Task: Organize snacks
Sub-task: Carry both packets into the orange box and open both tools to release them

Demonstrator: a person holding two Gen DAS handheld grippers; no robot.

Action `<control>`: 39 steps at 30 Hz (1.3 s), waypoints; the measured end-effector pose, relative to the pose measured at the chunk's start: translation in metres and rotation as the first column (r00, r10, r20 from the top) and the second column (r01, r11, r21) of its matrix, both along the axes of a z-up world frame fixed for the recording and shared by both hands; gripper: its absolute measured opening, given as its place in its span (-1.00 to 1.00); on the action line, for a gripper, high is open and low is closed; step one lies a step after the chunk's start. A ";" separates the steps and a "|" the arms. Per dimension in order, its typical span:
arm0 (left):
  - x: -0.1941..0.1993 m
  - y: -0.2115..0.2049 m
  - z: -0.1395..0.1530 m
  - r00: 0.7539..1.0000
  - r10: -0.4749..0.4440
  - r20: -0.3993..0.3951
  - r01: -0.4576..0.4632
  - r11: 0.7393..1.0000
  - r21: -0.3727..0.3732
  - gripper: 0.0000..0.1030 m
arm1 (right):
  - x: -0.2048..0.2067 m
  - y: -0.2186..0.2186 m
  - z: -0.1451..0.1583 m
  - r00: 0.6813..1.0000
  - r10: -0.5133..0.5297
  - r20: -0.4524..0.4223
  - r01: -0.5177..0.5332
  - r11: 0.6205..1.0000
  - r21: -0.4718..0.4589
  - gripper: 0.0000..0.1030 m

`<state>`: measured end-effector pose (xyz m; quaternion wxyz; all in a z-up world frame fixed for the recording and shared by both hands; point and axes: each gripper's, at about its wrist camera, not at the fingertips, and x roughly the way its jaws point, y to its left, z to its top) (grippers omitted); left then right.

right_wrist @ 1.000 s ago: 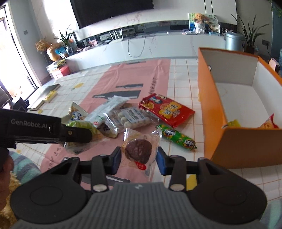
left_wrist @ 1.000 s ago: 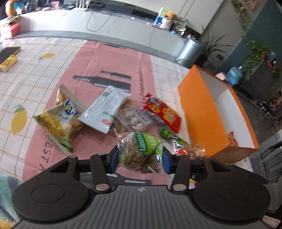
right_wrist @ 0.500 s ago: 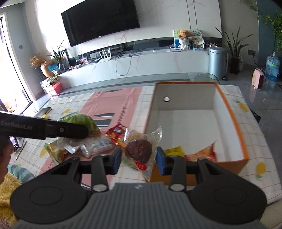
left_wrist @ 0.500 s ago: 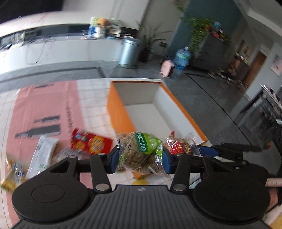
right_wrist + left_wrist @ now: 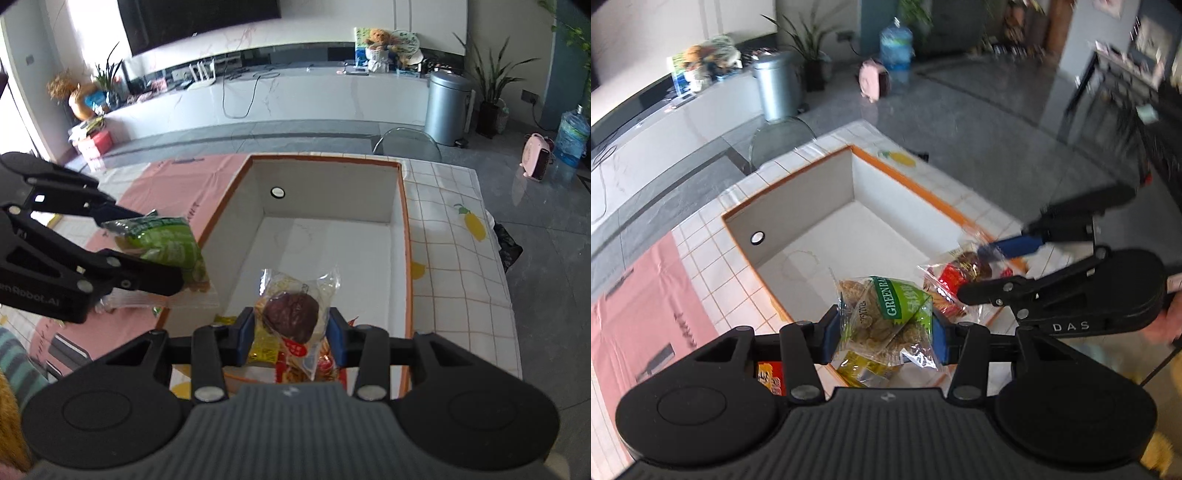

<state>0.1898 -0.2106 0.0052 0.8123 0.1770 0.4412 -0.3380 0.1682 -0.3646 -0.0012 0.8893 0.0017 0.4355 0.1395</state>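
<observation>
My left gripper (image 5: 884,338) is shut on a green-labelled clear bag of brown biscuits (image 5: 886,321), held over the near left corner of the orange box (image 5: 812,192). In the right wrist view the same green bag (image 5: 166,247) hangs at the box's left wall (image 5: 236,229). My right gripper (image 5: 291,330) is shut on a clear packet with a dark round cake (image 5: 291,314), above the box's near end. That packet (image 5: 956,273) shows to the right in the left wrist view. Yellow and red packets (image 5: 266,350) lie in the box beneath it.
The box stands on a table with a white checked cloth (image 5: 454,258) and a pink runner (image 5: 639,295). A red snack packet (image 5: 770,376) lies on the runner by my left gripper. Beyond the table's far edge are grey floor, a clear chair (image 5: 406,144) and a metal bin (image 5: 447,107).
Both grippers have carried their packets from above the snack pile on the pink runner to over the orange box. The left view has rolled and swung right, so the pile has dropped out of sight.
</observation>
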 end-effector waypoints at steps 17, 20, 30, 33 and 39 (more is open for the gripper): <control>0.056 -0.040 -0.069 0.944 -0.312 -0.110 0.331 0.882 0.336 0.07 | 0.082 0.020 -0.055 0.958 0.236 -0.164 -0.257 0.959 -0.119 -0.24; 0.065 -0.044 -0.081 0.931 -0.336 -0.142 0.364 0.854 0.372 0.08 | 0.089 0.028 -0.062 0.945 0.267 -0.192 -0.294 0.947 -0.130 -0.24; 0.079 -0.052 -0.106 0.886 -0.413 -0.210 0.463 0.787 0.408 0.10 | 0.110 0.032 -0.089 0.903 0.324 -0.282 -0.370 0.921 -0.126 -0.23; 0.084 -0.054 -0.112 0.879 -0.418 -0.227 0.476 0.776 0.414 0.10 | 0.113 0.030 -0.094 0.898 0.316 -0.305 -0.363 0.926 -0.109 -0.23; 0.087 -0.054 -0.122 0.867 -0.431 -0.250 0.498 0.758 0.420 0.16 | 0.126 0.027 -0.104 0.893 0.301 -0.335 -0.344 0.936 -0.079 -0.22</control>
